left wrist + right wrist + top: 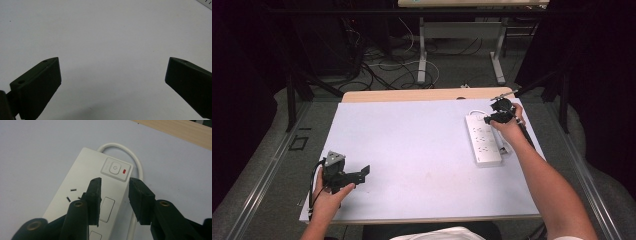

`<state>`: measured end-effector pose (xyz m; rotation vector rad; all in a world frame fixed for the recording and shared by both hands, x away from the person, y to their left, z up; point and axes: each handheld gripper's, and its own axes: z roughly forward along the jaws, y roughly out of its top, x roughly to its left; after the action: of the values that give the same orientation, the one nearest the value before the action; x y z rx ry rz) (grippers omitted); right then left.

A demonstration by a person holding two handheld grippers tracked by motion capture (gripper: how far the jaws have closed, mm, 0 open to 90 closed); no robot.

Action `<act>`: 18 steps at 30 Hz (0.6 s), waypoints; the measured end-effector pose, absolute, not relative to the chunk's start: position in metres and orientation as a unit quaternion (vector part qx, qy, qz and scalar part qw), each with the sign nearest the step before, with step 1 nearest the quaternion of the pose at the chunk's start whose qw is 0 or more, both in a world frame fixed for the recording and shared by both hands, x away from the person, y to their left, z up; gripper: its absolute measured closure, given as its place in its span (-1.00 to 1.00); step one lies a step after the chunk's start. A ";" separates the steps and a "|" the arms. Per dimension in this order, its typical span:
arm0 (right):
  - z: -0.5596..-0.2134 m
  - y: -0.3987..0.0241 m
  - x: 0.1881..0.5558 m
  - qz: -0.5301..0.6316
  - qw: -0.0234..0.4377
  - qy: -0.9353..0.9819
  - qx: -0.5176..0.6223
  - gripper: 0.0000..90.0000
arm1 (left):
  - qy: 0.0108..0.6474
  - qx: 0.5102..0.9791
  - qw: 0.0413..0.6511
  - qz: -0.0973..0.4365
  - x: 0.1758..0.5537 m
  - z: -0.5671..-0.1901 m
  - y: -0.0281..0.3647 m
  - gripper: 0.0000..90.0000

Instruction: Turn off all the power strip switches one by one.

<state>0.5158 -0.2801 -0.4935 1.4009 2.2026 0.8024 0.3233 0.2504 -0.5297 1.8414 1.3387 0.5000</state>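
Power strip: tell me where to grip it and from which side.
Grip the power strip across its narrow width at the switch end, coming straight down from above. It lies flat on the table, so only its long side walls offer parallel faces. The right gripper, jaws part-open, hovers there; keep clear of the cable.

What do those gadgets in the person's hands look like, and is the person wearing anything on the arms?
Each hand holds a black gripper with two flat, blocky jaws. The left gripper carries a grey three-cornered plate on top and trails a dark cable. The right gripper has brass-coloured rivets at its jaw joints. Both forearms are bare; a white garment edge shows near the right arm's upper end.
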 end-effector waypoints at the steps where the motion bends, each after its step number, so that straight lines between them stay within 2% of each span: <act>1: -0.493 -0.279 0.517 0.288 0.202 0.789 0.504 0.49 | 0.528 0.726 0.394 0.197 0.323 -0.530 0.250 -0.99; 3: -0.493 -0.278 0.519 0.287 0.204 0.788 0.505 0.54 | 0.527 0.726 0.394 0.197 0.323 -0.530 0.251 -0.99; 6: -0.492 -0.274 0.526 0.286 0.189 0.789 0.510 0.75 | 0.528 0.727 0.394 0.197 0.324 -0.530 0.251 -0.99; 7: -0.492 -0.274 0.526 0.286 0.189 0.789 0.510 0.75 | 0.528 0.726 0.394 0.197 0.323 -0.530 0.251 -0.99; 11: -0.495 -0.269 0.534 0.269 0.180 0.794 0.514 0.98 | 0.529 0.725 0.395 0.198 0.323 -0.531 0.251 -0.99; 18: -0.499 -0.268 0.543 0.268 0.175 0.784 0.532 1.00 | 0.530 0.724 0.394 0.201 0.321 -0.530 0.252 -0.99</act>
<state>0.5428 -0.2682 -0.4989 1.5091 2.2211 0.7595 0.3212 0.2524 -0.5304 1.8366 1.3444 0.5089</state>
